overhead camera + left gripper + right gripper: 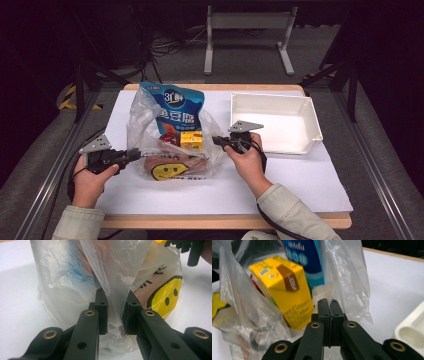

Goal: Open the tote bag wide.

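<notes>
Two hand-held grippers work one clear plastic bag (pixel 172 145) that lies on the white sheet covering the desk (pixel 300 180), left of centre and just left of the white tray (pixel 274 122).

Left hand-held gripper (pixel 131 155): positioned at the bag's left end, jaws nearly level and pointing right. The left gripper view shows a fold of bag film (pixel 116 297) standing between the two pads, which are narrowed onto it – a pinch on the plastic, not on any item inside.

Right hand-held gripper (pixel 218 141): positioned at the bag's right end, jaws pointing left into the mouth area. In the right gripper view the pads (pixel 328 308) are pressed flat together; bag film lies around them, and whether a thin layer is trapped in the seam cannot be told.

Contents seen through the film: a blue snack pouch (pixel 176 107) standing upright at the rear, a yellow drink carton (pixel 284 292) directly ahead of the right jaws and slightly to their left, and a packet with a yellow smiley face (pixel 166 296) at the front.

Governing relation – the bag's long axis runs left to right across the desk, between the two grippers, so each holds one end. The carton is nearer the right hand (pixel 246 159); judged from this, any reach into the bag falls to that side, with the left pinch acting as the anchor.
</notes>
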Motion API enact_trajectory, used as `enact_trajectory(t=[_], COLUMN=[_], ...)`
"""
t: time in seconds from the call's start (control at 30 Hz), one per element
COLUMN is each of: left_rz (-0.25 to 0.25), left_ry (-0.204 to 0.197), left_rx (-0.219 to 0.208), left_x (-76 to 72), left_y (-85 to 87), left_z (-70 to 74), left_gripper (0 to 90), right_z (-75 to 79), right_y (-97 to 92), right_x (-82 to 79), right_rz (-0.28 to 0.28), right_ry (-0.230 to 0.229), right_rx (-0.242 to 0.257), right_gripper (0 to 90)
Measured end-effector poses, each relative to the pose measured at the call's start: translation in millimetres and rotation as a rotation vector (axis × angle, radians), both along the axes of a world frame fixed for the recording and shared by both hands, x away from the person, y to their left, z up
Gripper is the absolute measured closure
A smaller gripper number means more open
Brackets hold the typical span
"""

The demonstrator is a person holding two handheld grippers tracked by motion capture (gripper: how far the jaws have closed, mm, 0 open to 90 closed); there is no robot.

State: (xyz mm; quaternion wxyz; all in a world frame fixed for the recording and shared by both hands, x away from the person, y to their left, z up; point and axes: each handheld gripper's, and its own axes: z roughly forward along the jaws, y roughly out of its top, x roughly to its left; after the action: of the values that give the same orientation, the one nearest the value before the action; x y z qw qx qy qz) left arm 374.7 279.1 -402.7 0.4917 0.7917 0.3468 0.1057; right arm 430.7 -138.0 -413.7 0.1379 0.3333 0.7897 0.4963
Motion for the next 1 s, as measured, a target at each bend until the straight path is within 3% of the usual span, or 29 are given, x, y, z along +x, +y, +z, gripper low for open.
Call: enact_trajectory(t=[0.33,0.4,0.53,0.63,0.77,0.87,1.0], left_rz=[0.010,0.028,0.068,0.093,0.138,0.144,0.144], left_ry=[-0.002,-0.002,-0.048,-0.090,-0.153,-0.188,-0.206], left_rx=[-0.006,-0.021,-0.037,-0.058,-0.083,-0.097,-0.110], left_x=[0.1,0.0,-2.9,-6.9,-12.7,-14.5,-11.1], left_y=[0.2,0.4,1.5,5.5,9.9,7.1,-0.6], left_z=[-0.2,0.4,2.8,8.8,26.3,44.4,60.2], left_gripper=[73.8,63.4,26.9,13.5,7.8,6.3,5.1], right_z=[-12.2,-12.9,-9.0,-7.5,-4.0,0.6,5.8], right_y=[6.5,7.0,7.2,6.1,3.8,1.6,-1.0], right_x=[-4.2,-4.7,-6.5,-7.7,-8.5,-10.1,-12.0], right_rz=[0.009,0.011,0.009,0.010,0.004,-0.001,-0.005], right_ry=[-0.014,-0.016,-0.022,-0.026,-0.038,-0.057,-0.071], right_rx=[-0.028,-0.020,-0.004,0.008,0.020,0.032,0.051], right_gripper=[89.8,88.7,84.5,80.4,73.7,66.7,59.7])
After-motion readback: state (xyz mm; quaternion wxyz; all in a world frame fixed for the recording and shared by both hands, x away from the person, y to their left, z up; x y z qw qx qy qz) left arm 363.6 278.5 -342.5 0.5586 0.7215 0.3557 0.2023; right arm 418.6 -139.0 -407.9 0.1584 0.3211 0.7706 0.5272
